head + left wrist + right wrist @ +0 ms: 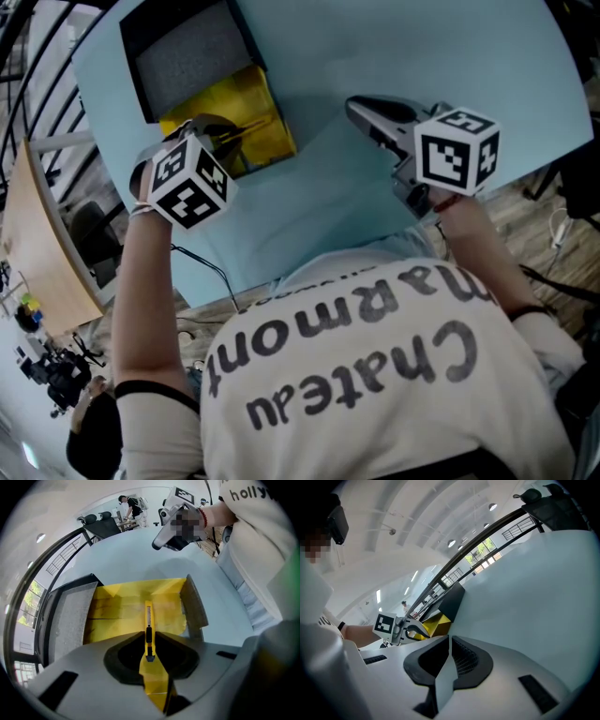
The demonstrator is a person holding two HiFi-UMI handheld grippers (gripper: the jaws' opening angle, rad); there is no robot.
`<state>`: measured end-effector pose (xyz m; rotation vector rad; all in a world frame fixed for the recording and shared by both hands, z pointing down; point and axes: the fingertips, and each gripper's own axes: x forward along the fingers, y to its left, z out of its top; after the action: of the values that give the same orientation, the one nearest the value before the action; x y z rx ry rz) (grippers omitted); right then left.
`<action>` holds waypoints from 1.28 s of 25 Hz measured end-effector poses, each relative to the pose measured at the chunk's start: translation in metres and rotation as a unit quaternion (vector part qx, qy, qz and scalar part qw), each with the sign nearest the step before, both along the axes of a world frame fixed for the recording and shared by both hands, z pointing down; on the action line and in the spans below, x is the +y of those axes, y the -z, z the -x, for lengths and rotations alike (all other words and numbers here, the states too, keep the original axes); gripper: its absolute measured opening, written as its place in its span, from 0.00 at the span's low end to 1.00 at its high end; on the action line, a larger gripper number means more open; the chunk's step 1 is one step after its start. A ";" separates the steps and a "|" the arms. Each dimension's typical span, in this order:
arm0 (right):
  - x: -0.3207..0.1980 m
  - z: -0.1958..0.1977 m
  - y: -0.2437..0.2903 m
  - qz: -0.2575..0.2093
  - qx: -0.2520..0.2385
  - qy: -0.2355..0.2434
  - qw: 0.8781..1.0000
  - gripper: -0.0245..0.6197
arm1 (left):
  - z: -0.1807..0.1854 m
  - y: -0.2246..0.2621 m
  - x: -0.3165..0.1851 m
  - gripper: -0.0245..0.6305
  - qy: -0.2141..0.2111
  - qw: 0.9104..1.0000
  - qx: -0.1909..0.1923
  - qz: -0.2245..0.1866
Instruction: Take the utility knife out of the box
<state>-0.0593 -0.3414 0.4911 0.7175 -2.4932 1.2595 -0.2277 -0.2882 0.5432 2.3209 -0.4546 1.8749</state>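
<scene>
The utility knife [148, 634] lies in the yellow box [136, 597], blade end pointing away from the left gripper [148, 641]. That gripper points steeply down into the box. Its jaws are closed in on the knife's black slider, a pad against each side with no gap showing.

The box stands toward the far left corner of the pale blue table [422, 56]. Its black lid [187, 56], lined with grey foam, lies open flat just beyond it. A brown cardboard flap [194, 604] stands up along the box's right wall, close beside the knife's tray.

The right gripper [450, 641] is well apart to the right over bare table, jaws pressed together with nothing between them. The surface between the box and that gripper is bare, as is the stretch toward the near edge.
</scene>
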 end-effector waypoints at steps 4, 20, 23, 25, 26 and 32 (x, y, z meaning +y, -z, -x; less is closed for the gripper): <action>0.003 0.001 0.001 0.000 0.001 -0.002 1.000 0.11 | 0.000 0.003 0.003 0.14 0.018 1.000 0.018 0.001; 0.034 0.015 0.038 -0.042 0.013 0.016 0.999 0.11 | 0.002 0.092 -0.013 0.14 0.193 0.943 0.164 -0.215; 0.042 0.022 0.050 -0.055 0.016 0.021 0.998 0.11 | 0.002 0.117 -0.008 0.14 0.236 0.915 0.216 -0.245; 0.046 0.025 0.061 -0.067 0.015 0.021 0.997 0.11 | -0.001 0.135 -0.001 0.14 0.265 0.894 0.256 -0.256; 0.049 0.027 0.066 -0.073 0.015 0.021 0.997 0.11 | -0.001 0.143 0.003 0.14 0.281 0.882 0.277 -0.259; 0.070 0.039 0.089 -0.102 0.015 0.025 0.994 0.11 | 0.007 0.181 0.038 0.14 0.343 0.820 0.368 -0.273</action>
<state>-0.0984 -0.2711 0.4017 0.7079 -2.6238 0.9788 -0.2349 -0.2503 0.3626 2.4197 -1.5686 0.4803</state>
